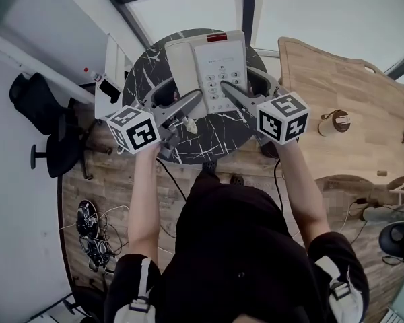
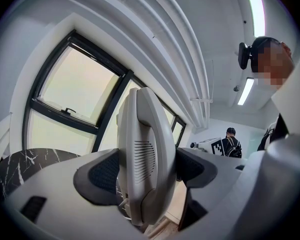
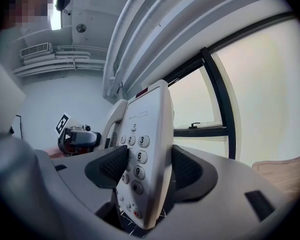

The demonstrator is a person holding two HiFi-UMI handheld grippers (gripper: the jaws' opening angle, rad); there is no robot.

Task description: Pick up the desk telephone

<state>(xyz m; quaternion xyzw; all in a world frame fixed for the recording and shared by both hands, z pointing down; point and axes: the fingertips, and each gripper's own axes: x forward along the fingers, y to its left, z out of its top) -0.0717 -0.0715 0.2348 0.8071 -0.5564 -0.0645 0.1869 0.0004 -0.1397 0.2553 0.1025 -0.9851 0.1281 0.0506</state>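
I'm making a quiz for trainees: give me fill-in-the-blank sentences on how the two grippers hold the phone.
The left gripper clamps the phone at its ___.
The right gripper clamps the side with the ___.
The black marble table below is ___ in shape.
Missing: handset; keypad; round.

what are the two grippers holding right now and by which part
Both grip the desk telephone: left gripper on its handset, right gripper on the edge beside its keypad.
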